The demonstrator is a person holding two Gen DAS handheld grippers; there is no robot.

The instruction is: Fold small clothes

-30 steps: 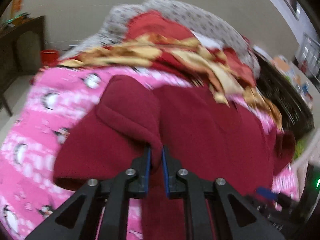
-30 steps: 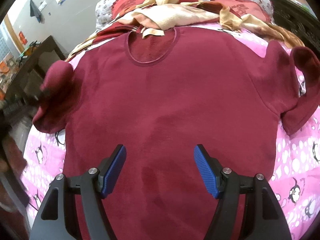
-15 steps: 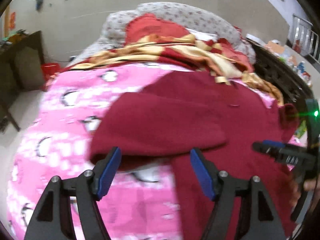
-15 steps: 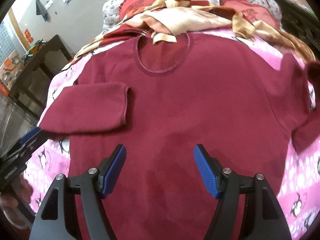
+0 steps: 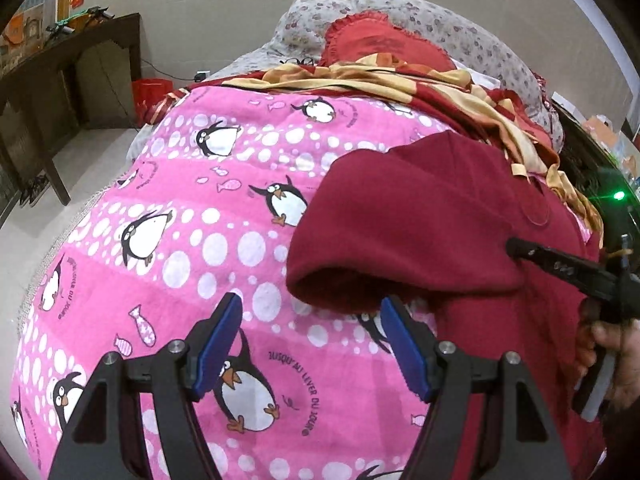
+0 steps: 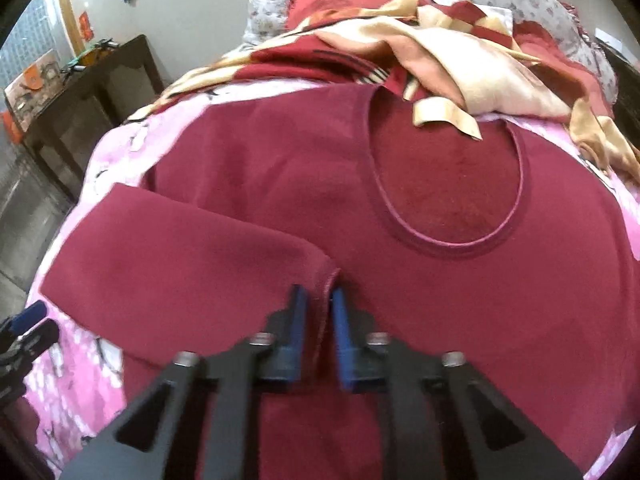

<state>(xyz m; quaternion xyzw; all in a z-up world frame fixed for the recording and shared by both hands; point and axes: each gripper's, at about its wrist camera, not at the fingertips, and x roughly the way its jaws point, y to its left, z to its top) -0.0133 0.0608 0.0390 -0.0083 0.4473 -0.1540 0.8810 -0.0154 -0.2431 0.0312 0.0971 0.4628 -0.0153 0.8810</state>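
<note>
A maroon sweater (image 6: 460, 292) lies face up on the pink penguin blanket (image 5: 180, 240). Its sleeve (image 6: 180, 256) is folded across the chest. In the right wrist view, my right gripper (image 6: 318, 298) is shut on the sleeve's cuff edge. My left gripper (image 5: 311, 304) hangs open just in front of the sleeve's folded end (image 5: 340, 284), with nothing between its blue pads (image 5: 218, 340). In the left wrist view, the right gripper's black finger (image 5: 560, 266) reaches onto the sweater (image 5: 440, 208) from the right, with a hand behind it.
A crumpled red and cream quilt (image 6: 440, 48) lies just past the sweater's collar, with a red cushion (image 5: 376, 40) and floral pillows behind it. A dark wooden table (image 5: 60, 80) stands left of the bed. The left gripper's tips (image 6: 28, 326) show at the left edge.
My left gripper let go of the sleeve, opened and drew back left over the blanket. The sleeve now lies across the chest. My right gripper moved to the cuff and shut on it.
</note>
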